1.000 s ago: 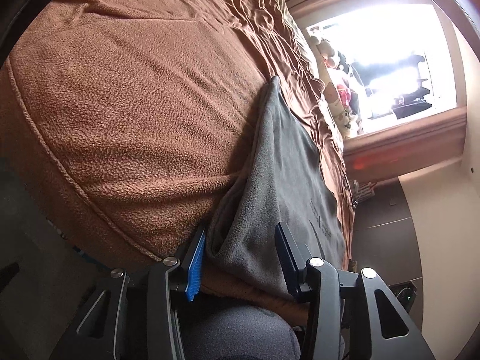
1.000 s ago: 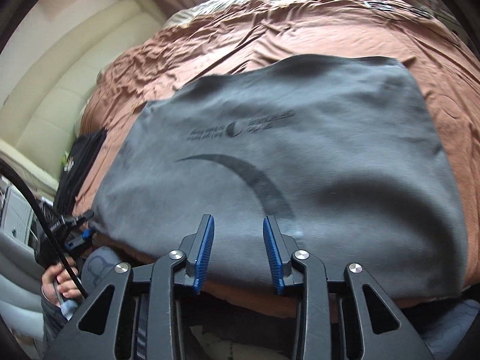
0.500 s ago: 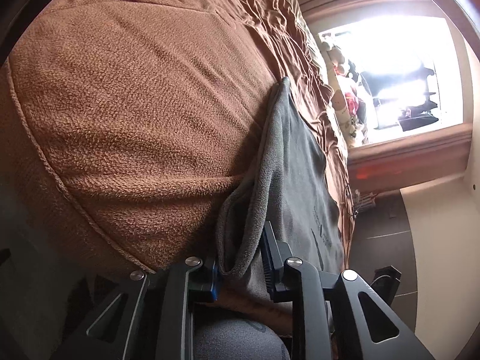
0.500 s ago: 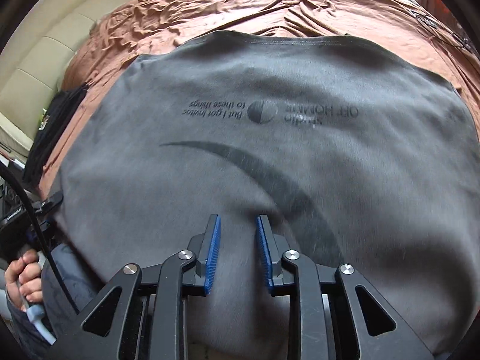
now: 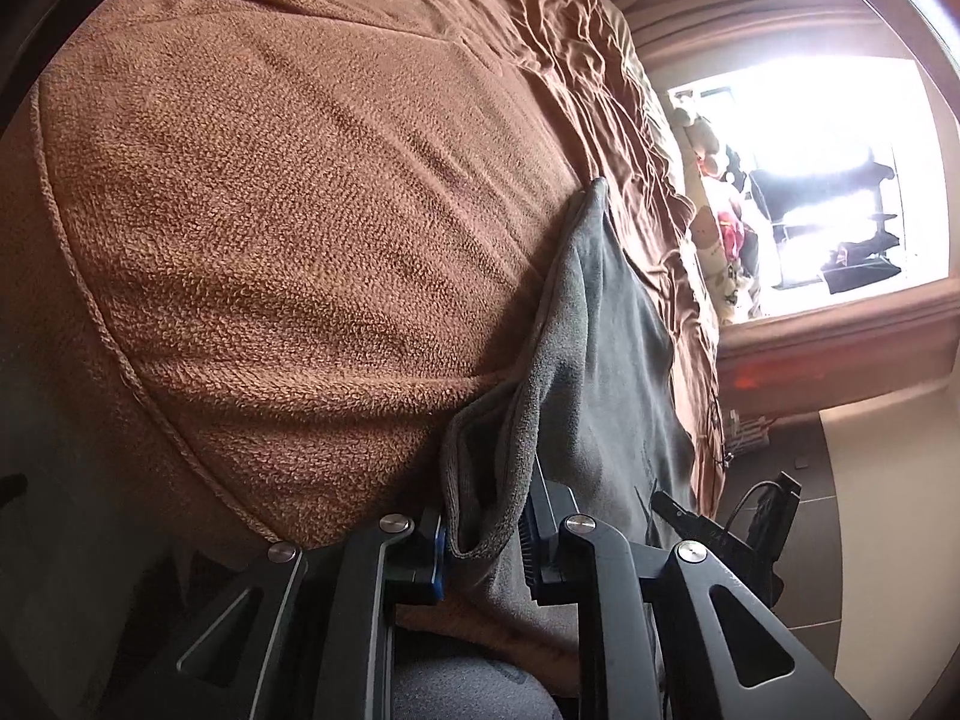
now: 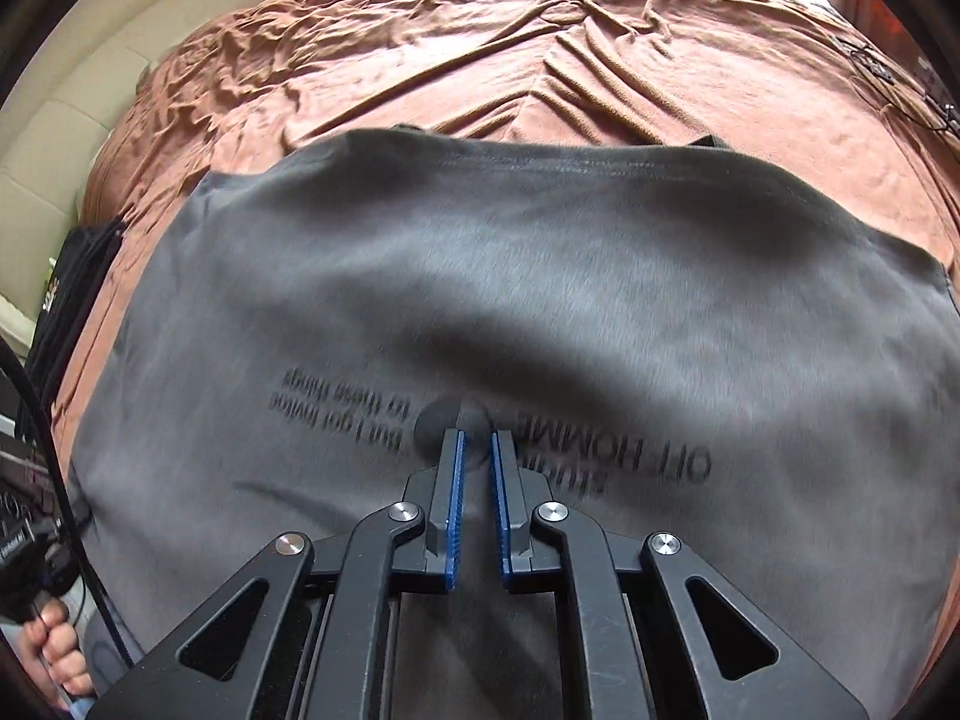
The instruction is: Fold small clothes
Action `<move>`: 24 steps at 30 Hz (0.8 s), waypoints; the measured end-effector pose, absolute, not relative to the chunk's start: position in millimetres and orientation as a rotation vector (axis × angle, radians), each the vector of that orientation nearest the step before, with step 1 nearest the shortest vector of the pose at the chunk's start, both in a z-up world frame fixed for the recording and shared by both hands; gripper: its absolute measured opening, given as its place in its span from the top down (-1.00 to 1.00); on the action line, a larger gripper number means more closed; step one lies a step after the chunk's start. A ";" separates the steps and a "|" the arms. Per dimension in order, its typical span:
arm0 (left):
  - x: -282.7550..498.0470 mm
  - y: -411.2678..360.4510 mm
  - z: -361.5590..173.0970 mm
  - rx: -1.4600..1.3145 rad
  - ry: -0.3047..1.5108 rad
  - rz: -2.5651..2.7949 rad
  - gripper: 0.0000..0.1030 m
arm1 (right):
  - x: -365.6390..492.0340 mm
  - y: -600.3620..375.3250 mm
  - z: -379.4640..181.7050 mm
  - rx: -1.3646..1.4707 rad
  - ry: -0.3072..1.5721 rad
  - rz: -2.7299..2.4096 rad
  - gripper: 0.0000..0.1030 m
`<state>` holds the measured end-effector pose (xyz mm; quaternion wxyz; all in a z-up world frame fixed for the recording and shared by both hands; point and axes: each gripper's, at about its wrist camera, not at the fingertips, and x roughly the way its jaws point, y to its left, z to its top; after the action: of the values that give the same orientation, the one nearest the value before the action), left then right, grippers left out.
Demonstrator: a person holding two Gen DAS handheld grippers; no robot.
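A grey T-shirt (image 6: 540, 276) with dark print lies spread flat on the brown blanket (image 6: 540, 60) of a bed. In the left wrist view its near corner (image 5: 498, 456) stands bunched between the pads, and my left gripper (image 5: 485, 531) is shut on that corner at the bed's edge. My right gripper (image 6: 477, 435) hangs over the middle of the shirt, fingertips at the round logo in the print. Its jaws are closing to a narrow slit. Whether any cloth is pinched there I cannot tell.
The brown fleece blanket (image 5: 270, 210) covers the whole bed and is wrinkled further back. A black folded item (image 6: 66, 294) lies at the left edge beside a cream padded wall (image 6: 54, 138). A person's hand (image 6: 51, 642) shows low left. A bright window (image 5: 810, 180) lies beyond.
The left jaws closed onto the shirt's corner. The right gripper moved forward over the shirt, from its near hem to the printed logo, and its jaws narrowed.
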<state>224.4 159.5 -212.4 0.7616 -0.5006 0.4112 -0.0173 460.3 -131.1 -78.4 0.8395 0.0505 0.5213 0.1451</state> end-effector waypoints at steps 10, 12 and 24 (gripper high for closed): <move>223.9 156.6 -211.9 -1.082 0.892 -0.004 0.63 | 515.8 -125.0 -80.3 0.157 1.097 0.289 0.89; 222.4 155.8 -211.3 -1.078 0.892 -0.001 0.63 | 522.8 -120.9 -81.1 0.150 1.095 0.293 0.89; 224.2 154.2 -211.2 -1.092 0.902 0.010 0.63 | 572.2 -105.6 -90.6 0.107 1.103 0.228 0.98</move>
<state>224.2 154.2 -211.2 0.7594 -0.5016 0.4144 0.0046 572.2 -105.6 -90.6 0.8444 0.0506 0.5224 0.1078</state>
